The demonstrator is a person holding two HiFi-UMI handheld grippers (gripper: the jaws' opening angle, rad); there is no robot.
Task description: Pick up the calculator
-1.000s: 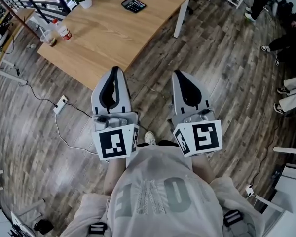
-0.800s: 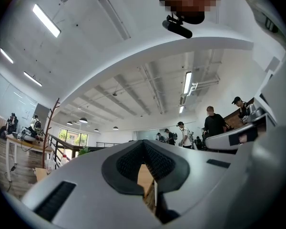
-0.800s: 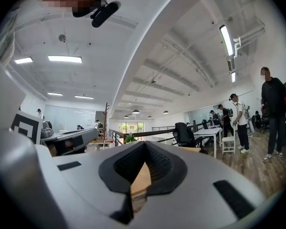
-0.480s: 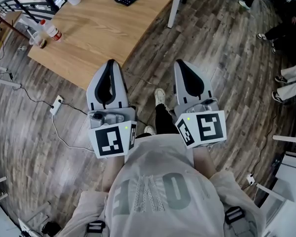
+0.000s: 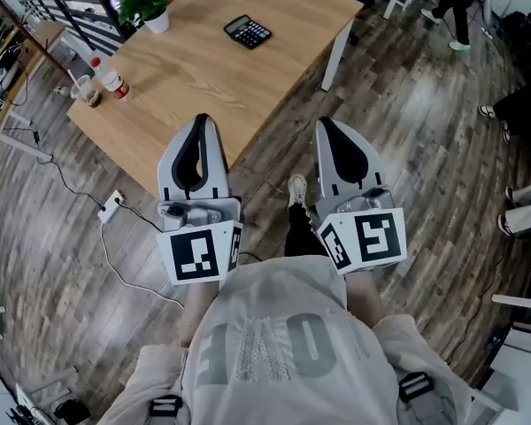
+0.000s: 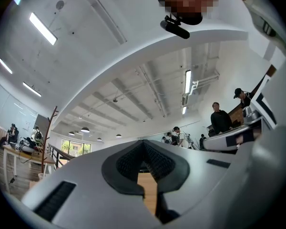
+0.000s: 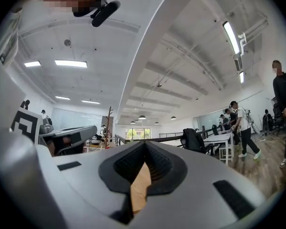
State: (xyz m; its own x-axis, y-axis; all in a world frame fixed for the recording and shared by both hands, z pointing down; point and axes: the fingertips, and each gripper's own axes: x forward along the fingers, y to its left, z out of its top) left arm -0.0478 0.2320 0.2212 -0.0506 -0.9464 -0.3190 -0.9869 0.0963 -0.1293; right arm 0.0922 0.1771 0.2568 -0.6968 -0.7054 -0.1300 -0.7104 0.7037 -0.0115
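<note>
Though still afar, calculator [image 5: 248,32] perhaps nearer.

Wooden tabletop [image 5: 208,78]: calculator [image 5: 248,31] near far edge; potted plant [image 5: 146,7] far-left corner; bottle [image 5: 113,80], cup [image 5: 87,90] at left corner

Table [image 5: 212,69] ahead of both grippers: pale wood, smooth, matt. Calculator [image 5: 248,31] on it looks dark plastic. Floor [image 5: 71,237] beneath them — grey-brown planks, grainy, faint sheen. Left gripper [image 5: 201,122] and right gripper [image 5: 327,125]: smooth light-grey plastic shells, black ribbed pads [image 6: 157,159]. Shirt [image 5: 274,326] behind the grippers — soft matt cloth.
</note>
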